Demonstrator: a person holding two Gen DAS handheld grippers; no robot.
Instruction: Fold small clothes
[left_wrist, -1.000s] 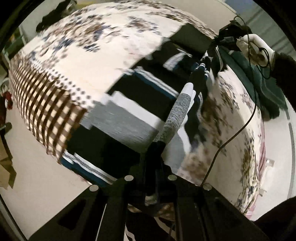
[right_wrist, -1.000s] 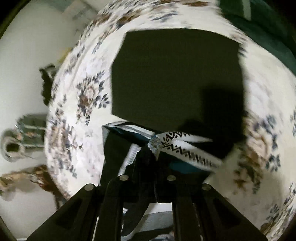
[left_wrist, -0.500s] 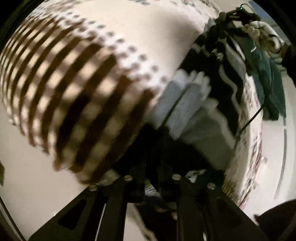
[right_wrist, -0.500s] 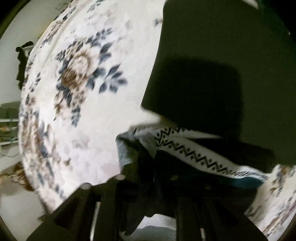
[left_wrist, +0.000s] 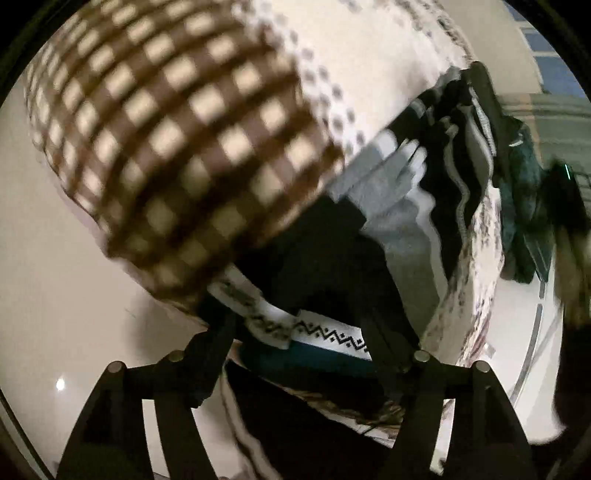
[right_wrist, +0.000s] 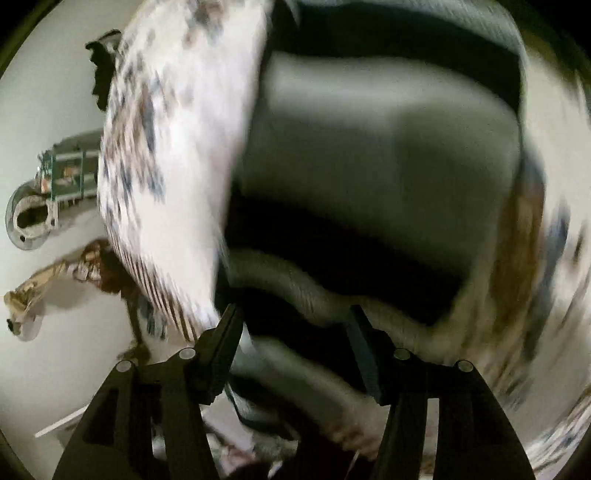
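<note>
Left gripper (left_wrist: 301, 328): its two black fingers stand wide apart with nothing pinched between them; the garment's patterned band lies across the gap.
Right gripper (right_wrist: 295, 325): fingers likewise spread, over blurred cloth, nothing clamped.
Garment (left_wrist: 399, 221): a small piece in grey, black and white bands, lying bunched on the bed near its edge, just ahead of both grippers.
Zigzag band (left_wrist: 332, 334): white trim with a black zigzag, with teal cloth under it; only the left wrist view shows it, low between the fingers.
Bedcover (left_wrist: 177, 147): brown-and-cream check border with dotted cream above, seen in the left view; the right view shows the same cover (right_wrist: 173, 140) as white with blurred blue-brown flowers.
Dark green cloth (left_wrist: 524, 206): heaped at the far right of the bed, in the left view only.
Grey band close up (right_wrist: 388, 155): fills the right view, a black stripe below it, heavily motion-blurred.
Floor clutter (right_wrist: 55, 177): a green-framed object and a pale round item on the light floor, in the right view only; details too small to tell.
</note>
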